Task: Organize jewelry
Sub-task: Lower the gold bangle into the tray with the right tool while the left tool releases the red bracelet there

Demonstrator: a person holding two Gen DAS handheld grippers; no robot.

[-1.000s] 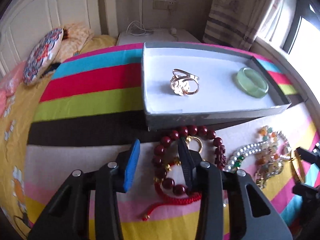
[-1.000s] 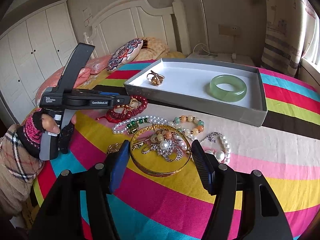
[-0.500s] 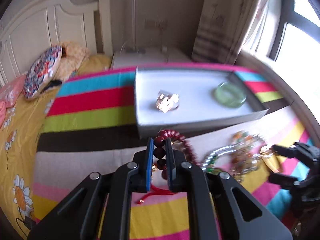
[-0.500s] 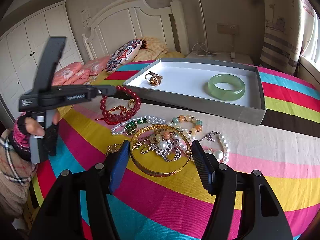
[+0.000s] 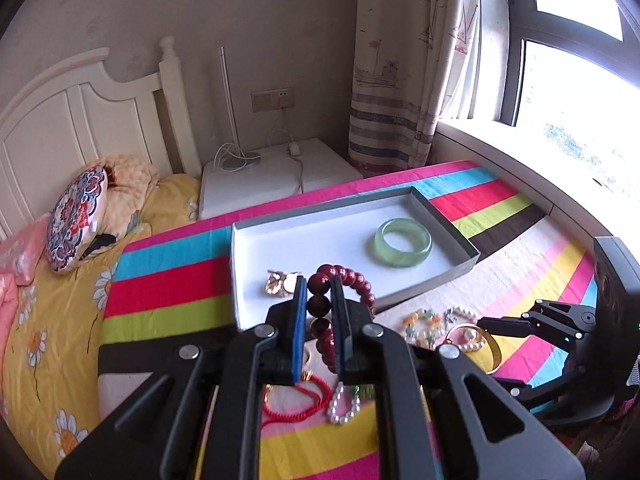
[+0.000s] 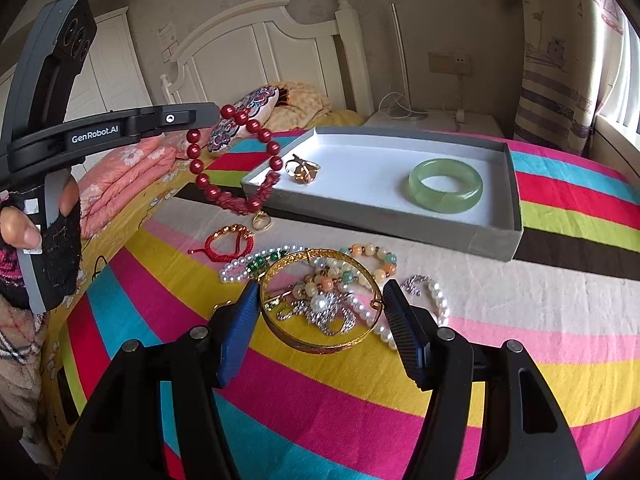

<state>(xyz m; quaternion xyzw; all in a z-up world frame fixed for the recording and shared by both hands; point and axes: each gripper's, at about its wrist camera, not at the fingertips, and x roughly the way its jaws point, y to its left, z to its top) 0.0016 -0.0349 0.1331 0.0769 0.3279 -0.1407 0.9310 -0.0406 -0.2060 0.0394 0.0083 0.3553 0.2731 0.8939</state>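
Observation:
My left gripper [image 5: 319,304] is shut on a dark red bead bracelet [image 5: 347,276] and holds it in the air just left of the grey tray's near corner; the bracelet hangs from it in the right wrist view [image 6: 236,160]. The grey tray [image 6: 496,236] holds a green jade bangle [image 6: 446,185] and a gold ring [image 6: 303,170]. My right gripper [image 6: 318,330] is open and empty, its fingers either side of a gold bangle [image 6: 320,346] in the jewelry pile on the striped cloth.
A red cord bracelet [image 6: 230,240], a pearl strand [image 6: 256,264], a coloured bead bracelet [image 6: 372,258] and a brooch [image 6: 324,314] lie on the cloth. Pillows [image 5: 76,218] and a headboard [image 5: 80,120] are at the back left, a white nightstand [image 5: 272,180] behind the tray.
My left gripper closed on the red bead bracelet and lifted it off the cloth, up toward the tray. The right gripper stayed open over the gold bangle.

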